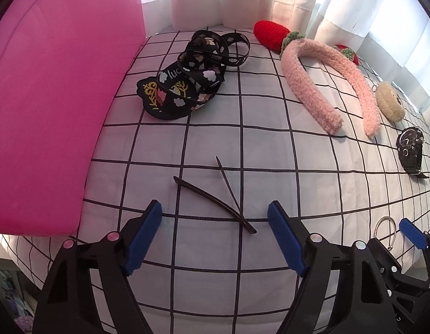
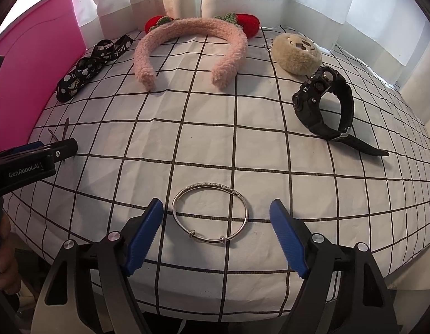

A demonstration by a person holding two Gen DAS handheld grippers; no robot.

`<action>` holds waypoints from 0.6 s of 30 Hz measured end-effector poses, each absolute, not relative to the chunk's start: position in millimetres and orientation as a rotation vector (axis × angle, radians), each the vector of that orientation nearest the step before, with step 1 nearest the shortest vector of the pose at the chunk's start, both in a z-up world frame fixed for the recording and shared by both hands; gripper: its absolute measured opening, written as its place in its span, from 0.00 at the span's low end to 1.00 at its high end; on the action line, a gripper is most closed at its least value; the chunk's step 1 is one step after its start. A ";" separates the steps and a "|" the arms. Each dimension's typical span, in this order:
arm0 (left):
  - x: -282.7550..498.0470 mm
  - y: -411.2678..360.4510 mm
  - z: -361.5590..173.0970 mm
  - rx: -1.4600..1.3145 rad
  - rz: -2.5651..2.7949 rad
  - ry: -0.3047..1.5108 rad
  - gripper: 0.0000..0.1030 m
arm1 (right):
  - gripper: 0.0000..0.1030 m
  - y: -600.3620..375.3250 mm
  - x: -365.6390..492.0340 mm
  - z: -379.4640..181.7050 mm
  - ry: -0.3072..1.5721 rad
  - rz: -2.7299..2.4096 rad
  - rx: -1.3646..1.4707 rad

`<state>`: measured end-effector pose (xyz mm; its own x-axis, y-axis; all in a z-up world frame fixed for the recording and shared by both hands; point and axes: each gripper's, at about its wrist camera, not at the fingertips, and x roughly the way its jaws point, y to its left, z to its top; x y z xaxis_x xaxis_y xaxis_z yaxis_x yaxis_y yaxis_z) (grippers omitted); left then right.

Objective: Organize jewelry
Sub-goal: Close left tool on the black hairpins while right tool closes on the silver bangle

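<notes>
Taking the silver bangle (image 2: pixel 210 213) as the landmark, the pink box (image 1: pixel 48 97) stood farthest to its left, a smooth, glossy slab rising from the edge of the grid-printed cloth (image 2: pixel 215 144), probably where the pieces were meant to end up. Just inside it, well left of the bangle, lay two thin dark hair sticks (image 1: pixel 215 194), crossed at one end like a narrow V; the left gripper (image 1: pixel 215 214) hung over them with its ribbed blue pads spread wide and nothing between them, seemingly lined up for a pick. Beyond those, far left and behind the bangle, a black printed lanyard (image 1: pixel 192 75) sat in a loose heap of flat ribbon loops. The bangle itself, a thin round metal hoop with two small beads, lay flat on the cloth directly between the parted fingers of the right gripper (image 2: pixel 216 214), which touched nothing. Straight behind it was a fuzzy pink headband (image 2: pixel 187 41) with red knitted ears, an arch with both ends pointing toward the bangle. Behind and to the right lay a plush cream scrunchie-like puff (image 2: pixel 295 53), then a chunky black watch (image 2: pixel 323 103), resting on its side with its rubbery strap trailing.
</notes>
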<state>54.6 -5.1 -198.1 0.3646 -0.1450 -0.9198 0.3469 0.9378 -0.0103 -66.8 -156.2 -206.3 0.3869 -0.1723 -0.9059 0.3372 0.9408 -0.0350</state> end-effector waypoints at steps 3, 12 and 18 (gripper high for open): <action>52.7 -9.9 -194.7 0.209 -0.335 1.151 0.56 | 0.56 -151.3 -66.6 -203.5 1.127 -0.312 0.151; 51.5 -16.3 -191.2 0.186 -0.374 1.167 0.07 | 0.52 -149.7 -65.8 -202.4 1.121 -0.304 0.142; 50.0 -13.7 -189.4 0.182 -0.379 1.155 0.06 | 0.52 -149.3 -66.1 -202.0 1.122 -0.305 0.144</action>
<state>50.0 -13.7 -189.4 0.3494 -0.1977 -0.9159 0.3832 0.9222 -0.0528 -66.1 -149.3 -202.0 0.3984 -0.1677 -0.9018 0.3117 0.9494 -0.0388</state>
